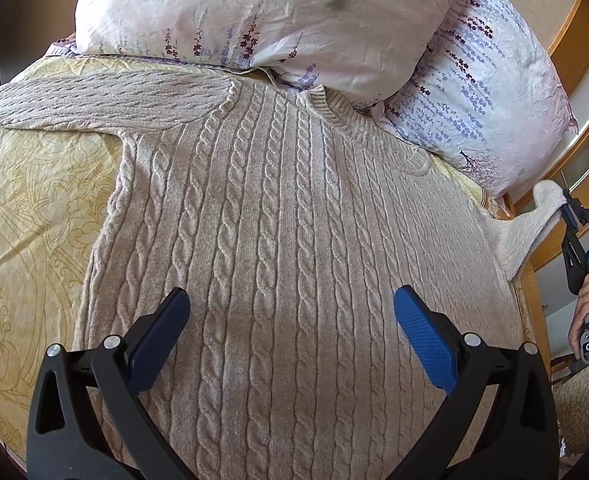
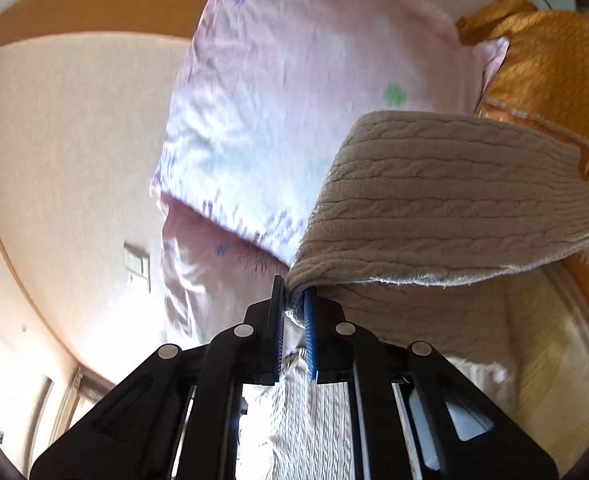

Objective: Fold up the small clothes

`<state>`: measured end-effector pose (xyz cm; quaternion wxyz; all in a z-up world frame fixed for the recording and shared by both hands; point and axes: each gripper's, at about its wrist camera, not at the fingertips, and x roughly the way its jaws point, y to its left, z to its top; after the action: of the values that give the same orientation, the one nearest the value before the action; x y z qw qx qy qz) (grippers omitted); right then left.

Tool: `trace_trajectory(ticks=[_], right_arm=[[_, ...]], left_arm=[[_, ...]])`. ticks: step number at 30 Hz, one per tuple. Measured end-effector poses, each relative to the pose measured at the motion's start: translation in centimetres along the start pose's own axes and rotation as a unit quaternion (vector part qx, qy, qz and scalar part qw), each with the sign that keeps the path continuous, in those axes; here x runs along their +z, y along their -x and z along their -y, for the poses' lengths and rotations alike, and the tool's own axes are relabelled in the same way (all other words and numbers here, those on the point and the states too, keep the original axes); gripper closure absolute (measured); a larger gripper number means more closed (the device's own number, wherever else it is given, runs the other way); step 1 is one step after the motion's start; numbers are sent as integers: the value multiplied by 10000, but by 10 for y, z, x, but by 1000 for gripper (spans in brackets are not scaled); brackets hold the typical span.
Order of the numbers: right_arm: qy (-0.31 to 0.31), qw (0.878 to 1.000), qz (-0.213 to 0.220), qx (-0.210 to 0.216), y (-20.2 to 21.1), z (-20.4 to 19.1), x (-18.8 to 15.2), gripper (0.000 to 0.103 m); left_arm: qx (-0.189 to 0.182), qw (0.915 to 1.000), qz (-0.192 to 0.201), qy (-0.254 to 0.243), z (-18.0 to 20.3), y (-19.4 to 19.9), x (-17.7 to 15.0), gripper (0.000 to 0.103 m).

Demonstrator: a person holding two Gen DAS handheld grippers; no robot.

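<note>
Sweater: the beige cable-knit sweater point(image 1: 278, 216) lies flat, front up, on the bed point(image 1: 34, 184), neck toward twelve o'clock under the floral pillows point(image 1: 254, 20); one sleeve runs out toward ten o'clock.
Right sleeve: the sleeve point(image 1: 534, 224) at three o'clock is lifted clear of the bed, its cuff end pinched.
Right gripper: the right gripper point(image 2: 294, 304) is closed tight on a bunch of the sleeve knit, cloth squeezed between its pads; the sleeve fans away toward two o'clock in the right wrist view.
Left gripper: the left gripper point(image 1: 290, 320) hangs spread wide over the sweater's lower body at six o'clock, holding nothing; whether its tips touch the knit cannot be told.
Step in hand: probably carrying the sleeve across the chest for the first fold.
Doing it well: keep the pinch firm and lift only enough to clear the body, lay the sleeve straight along the cables, and let the left gripper pin the torso so it does not drag.
Risk: thick knit may bunch at the shoulder.
</note>
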<state>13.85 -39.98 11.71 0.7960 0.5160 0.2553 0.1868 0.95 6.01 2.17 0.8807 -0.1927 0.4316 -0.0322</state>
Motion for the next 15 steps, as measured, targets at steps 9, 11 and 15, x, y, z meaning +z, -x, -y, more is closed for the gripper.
trace_trajectory(ticks=[9,11,15], right_arm=[[447,9697,-1994,-1340,-101,21,-105,90],[436,9626,-2177,-1555,-100,27,-115,88],[114,9719,-1906,-1376,-81,27,-97,52]], left_arm=[[-5,9998,62,174,-13,6,-1,2],[11,9998,88,187,-16,8,-1,2],[27,9996,78,263,-23,8,-1,2]])
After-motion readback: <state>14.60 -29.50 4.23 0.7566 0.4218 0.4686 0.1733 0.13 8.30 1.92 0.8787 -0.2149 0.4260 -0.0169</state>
